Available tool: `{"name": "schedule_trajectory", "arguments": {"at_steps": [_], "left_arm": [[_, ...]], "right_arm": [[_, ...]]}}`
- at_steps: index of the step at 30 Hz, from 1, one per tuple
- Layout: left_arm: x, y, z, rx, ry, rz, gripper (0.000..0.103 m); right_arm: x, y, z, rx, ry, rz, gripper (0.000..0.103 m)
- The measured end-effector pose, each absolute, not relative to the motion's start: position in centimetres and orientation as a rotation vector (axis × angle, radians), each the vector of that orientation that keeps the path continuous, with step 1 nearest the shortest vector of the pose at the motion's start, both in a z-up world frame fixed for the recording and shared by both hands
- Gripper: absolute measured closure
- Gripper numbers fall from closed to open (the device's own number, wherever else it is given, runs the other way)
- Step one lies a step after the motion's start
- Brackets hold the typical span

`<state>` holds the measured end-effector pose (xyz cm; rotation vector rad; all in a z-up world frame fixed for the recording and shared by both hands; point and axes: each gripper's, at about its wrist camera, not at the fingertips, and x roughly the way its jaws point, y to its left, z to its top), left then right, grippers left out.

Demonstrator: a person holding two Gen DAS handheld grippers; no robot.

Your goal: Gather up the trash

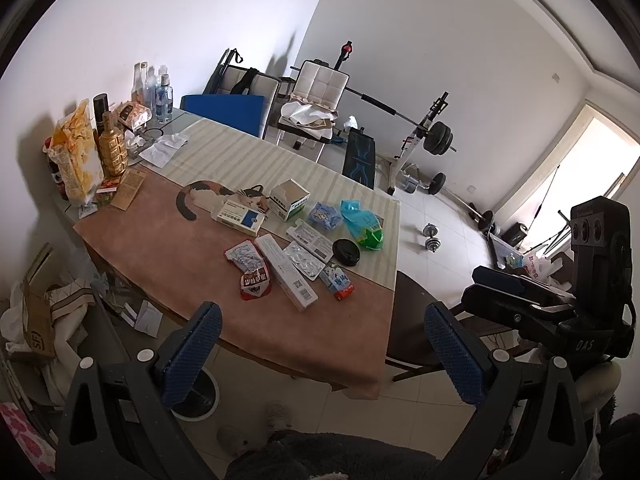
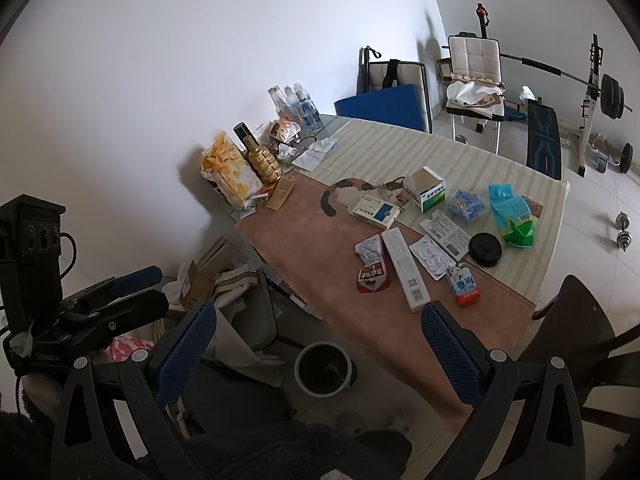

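Both grippers hang above the near edge of the worktop (image 1: 168,248), each with its jaws spread wide and nothing between them. The left gripper (image 1: 320,352) shows its blue pads over the near end of the brown cloth; the right gripper (image 2: 320,354) sits over a grey bin (image 2: 325,368) on the floor just beside the worktop.

The trash lies in a loose cluster on the cloth, well ahead of both grippers. A red snack wrapper (image 1: 250,270) carries white Chinese characters, too small to read. Touching its right side is a long white box (image 1: 286,272) with a barcode and a QR code at its near end. Next comes a silver blister pack (image 1: 305,261), then a small carton (image 2: 464,282) printed "Day Milk" in blue. A black lid (image 1: 346,252) rests just beyond the carton. A blue-and-green bag (image 1: 362,224) lies near the far edge, with a blue packet (image 1: 325,216) beside it.

A green-and-white box (image 1: 289,199) stands open behind a flat white-and-blue box (image 1: 239,218); their print is Chinese and illegible. Both overlap a calico cat picture (image 1: 202,196).

Against the wall stand a gold bottle (image 1: 113,148) and a chips bag (image 1: 78,152). A cardboard piece (image 1: 38,320) on the floor reads "SF".
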<state>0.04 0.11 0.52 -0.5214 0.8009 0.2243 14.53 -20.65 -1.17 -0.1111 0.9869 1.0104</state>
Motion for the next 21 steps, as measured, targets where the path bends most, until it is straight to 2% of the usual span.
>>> {"name": "schedule_trajectory", "arguments": {"at_steps": [21], "left_arm": [[0.3,-0.44,0.1,-0.542,0.803,0.184,0.0]], "right_arm": [[14.73,-21.19,-0.72,-0.109,0.987,1.019,0.0]]}}
